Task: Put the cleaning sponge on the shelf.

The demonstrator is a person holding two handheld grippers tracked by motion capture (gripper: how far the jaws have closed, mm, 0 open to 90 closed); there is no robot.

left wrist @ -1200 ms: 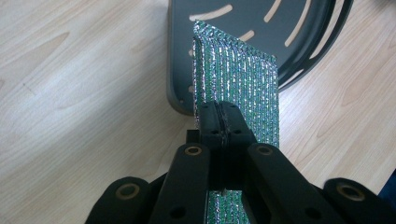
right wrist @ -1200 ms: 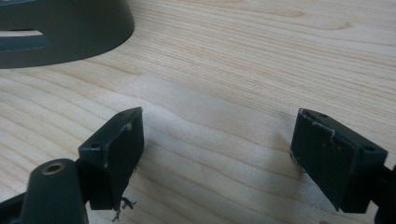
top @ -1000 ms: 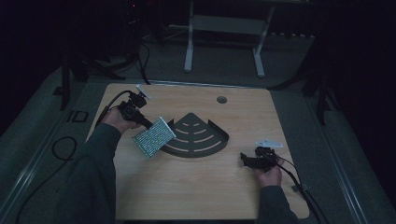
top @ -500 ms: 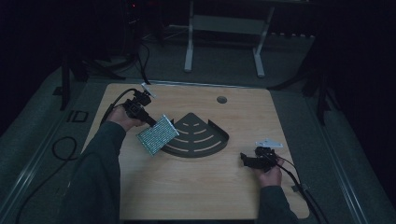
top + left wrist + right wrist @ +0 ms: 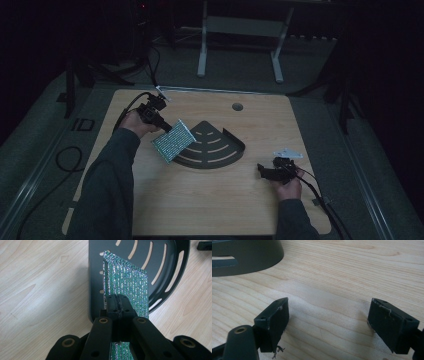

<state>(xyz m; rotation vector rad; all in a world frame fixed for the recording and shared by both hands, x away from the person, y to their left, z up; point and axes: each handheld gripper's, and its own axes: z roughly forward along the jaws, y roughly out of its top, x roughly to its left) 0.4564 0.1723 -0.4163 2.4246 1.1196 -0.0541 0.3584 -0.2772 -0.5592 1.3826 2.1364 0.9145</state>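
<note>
High view: left gripper point(image 5: 159, 121) is clamped on the glittery green sheet point(image 5: 173, 140), which has tipped a bit more upright over the tray's point(image 5: 220, 150) left edge since a second ago, probably heading in. Right gripper point(image 5: 266, 170) sits slack, jaws apart, near the table's point(image 5: 210, 200) right edge.

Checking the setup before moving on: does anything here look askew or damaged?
Nothing is damaged. The glittery green pad hangs tilted over the dark slotted tray, pinched at one edge by the left gripper. The right gripper sits open on the table.
</note>
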